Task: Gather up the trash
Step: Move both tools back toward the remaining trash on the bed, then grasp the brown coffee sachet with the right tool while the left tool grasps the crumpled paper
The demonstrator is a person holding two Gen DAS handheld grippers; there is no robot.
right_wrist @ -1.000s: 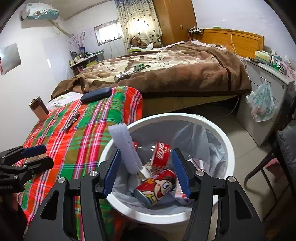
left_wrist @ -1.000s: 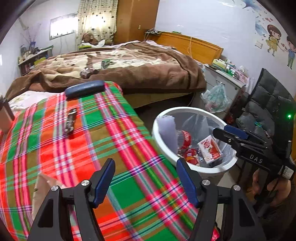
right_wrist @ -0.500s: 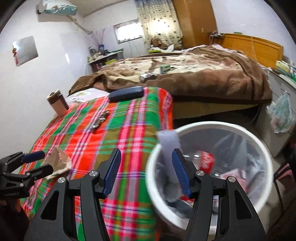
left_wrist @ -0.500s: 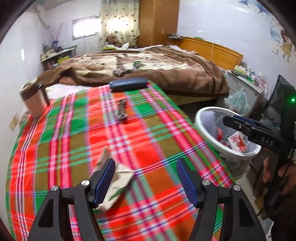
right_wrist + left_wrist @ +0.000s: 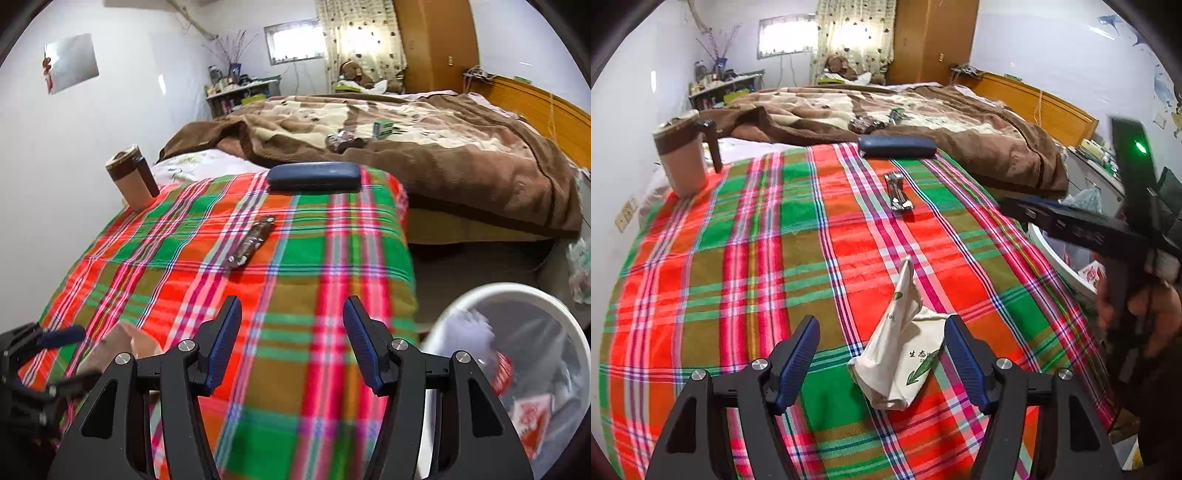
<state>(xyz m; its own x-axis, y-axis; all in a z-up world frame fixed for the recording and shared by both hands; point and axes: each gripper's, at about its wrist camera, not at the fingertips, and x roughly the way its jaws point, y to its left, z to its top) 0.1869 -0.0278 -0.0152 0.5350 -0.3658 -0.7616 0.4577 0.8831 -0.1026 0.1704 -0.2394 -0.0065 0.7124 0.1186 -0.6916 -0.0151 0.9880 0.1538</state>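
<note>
Plaid cloth point(image 5: 820, 236) in red, green and ochre covers the counter, with a bed under a brown blanket point(image 5: 424, 147) behind it. Beside the counter's right edge stands a white trash bin point(image 5: 546, 295) with a clear liner, holding red-printed packaging and a pale scrap. A brown-and-tan cup point(image 5: 681, 158) stands at the cloth's far left corner, a dark blue case point(image 5: 897, 147) lies at its far edge, and a dark snack wrapper point(image 5: 251, 242) lies near the middle. A crumpled cream paper bag point(image 5: 905, 347) with green print sits on the cloth between the fingers of the left claw point(image 5: 882, 365), which are apart; its right side seems to brush the right finger, though the pads do not press it. The right claw point(image 5: 291, 345) hangs over bare cloth, fingers apart, holding nothing.
</note>
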